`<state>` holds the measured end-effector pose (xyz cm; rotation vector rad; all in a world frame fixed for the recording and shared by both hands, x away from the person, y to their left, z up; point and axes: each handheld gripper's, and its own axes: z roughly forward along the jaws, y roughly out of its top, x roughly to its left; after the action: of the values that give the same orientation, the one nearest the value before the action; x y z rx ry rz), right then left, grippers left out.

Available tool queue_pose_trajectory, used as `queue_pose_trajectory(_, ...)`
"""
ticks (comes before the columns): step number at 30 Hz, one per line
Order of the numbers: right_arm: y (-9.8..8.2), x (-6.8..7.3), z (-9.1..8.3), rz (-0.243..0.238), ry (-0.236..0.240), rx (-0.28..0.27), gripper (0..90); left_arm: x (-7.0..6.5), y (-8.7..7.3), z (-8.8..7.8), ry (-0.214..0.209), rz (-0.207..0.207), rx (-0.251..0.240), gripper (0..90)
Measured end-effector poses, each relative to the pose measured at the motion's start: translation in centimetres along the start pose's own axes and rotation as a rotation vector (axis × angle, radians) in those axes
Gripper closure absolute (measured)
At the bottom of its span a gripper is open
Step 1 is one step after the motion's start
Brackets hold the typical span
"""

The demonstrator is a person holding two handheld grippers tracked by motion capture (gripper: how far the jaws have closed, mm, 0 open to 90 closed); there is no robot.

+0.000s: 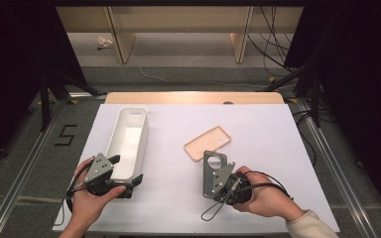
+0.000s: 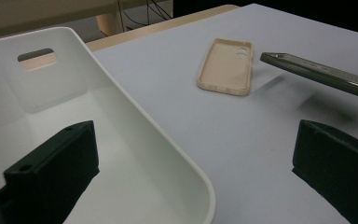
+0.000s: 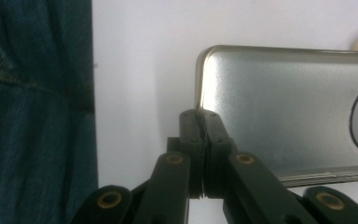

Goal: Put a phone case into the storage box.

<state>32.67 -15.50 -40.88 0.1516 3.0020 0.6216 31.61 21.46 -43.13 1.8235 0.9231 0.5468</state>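
Note:
My right gripper [image 3: 200, 116] is shut on the edge of a silver-grey phone [image 3: 279, 107], near one corner, and holds it a little above the table. In the high view the phone [image 1: 212, 161] sticks out from the right gripper [image 1: 222, 182] toward a tan phone case [image 1: 207, 143] that lies hollow side up. From the left gripper view the phone [image 2: 317, 74] is a thin dark slab just right of the case [image 2: 226, 65]. My left gripper [image 2: 193, 133] is open: one jaw is inside the white bin [image 2: 135, 112] and the other outside its right wall.
The long white bin [image 1: 141, 134] is empty and has a handle slot in its far end. A white sheet [image 1: 268, 144] covers the table, with a wooden strip along the far edge. Blue denim [image 3: 32, 116] of the person's clothing lies beyond the near table edge.

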Motion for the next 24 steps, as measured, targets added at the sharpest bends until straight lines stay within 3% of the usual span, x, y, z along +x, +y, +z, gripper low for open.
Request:
queue_pose_trajectory(13, -0.3, -0.6, -0.6, 0.019, -0.042, -0.120, 89.7, 0.1, 0.0, 0.0, 0.003, -0.002, -0.003, 0.0)
queue_pose_trajectory(19, -0.7, -0.8, -0.9, 0.020, -0.060, -0.239, 89.8, 0.1, 0.1, 0.0, 0.004, -0.002, -0.005, 0.0)
queue_pose_trajectory(24, -1.0, -1.0, -0.7, 0.033, -0.046, -0.280, 89.7, 0.1, 0.1, 0.0, 0.003, -0.001, -0.005, 0.0)
